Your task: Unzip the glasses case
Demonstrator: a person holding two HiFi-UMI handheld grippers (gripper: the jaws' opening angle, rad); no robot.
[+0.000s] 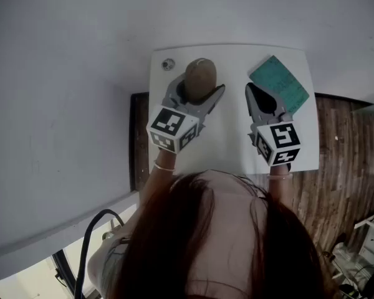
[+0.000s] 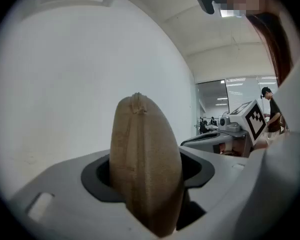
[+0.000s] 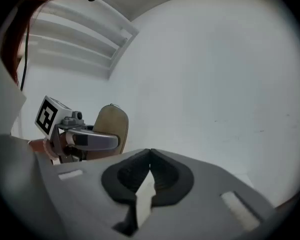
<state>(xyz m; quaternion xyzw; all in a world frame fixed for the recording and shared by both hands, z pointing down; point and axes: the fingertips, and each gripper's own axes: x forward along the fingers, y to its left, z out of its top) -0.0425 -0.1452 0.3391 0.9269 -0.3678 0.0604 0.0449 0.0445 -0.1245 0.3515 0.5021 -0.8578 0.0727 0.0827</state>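
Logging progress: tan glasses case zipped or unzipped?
Zipped: tan oval fabric glasses case shows one closed seam, no gap, clamped in left claw.

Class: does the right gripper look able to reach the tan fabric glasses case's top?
Probably yes: the left gripper holds the case upright, top exposed, nothing between it and the right gripper.

Glasses case (image 1: 201,78) left of card (image 1: 278,83), on table (image 1: 230,148)
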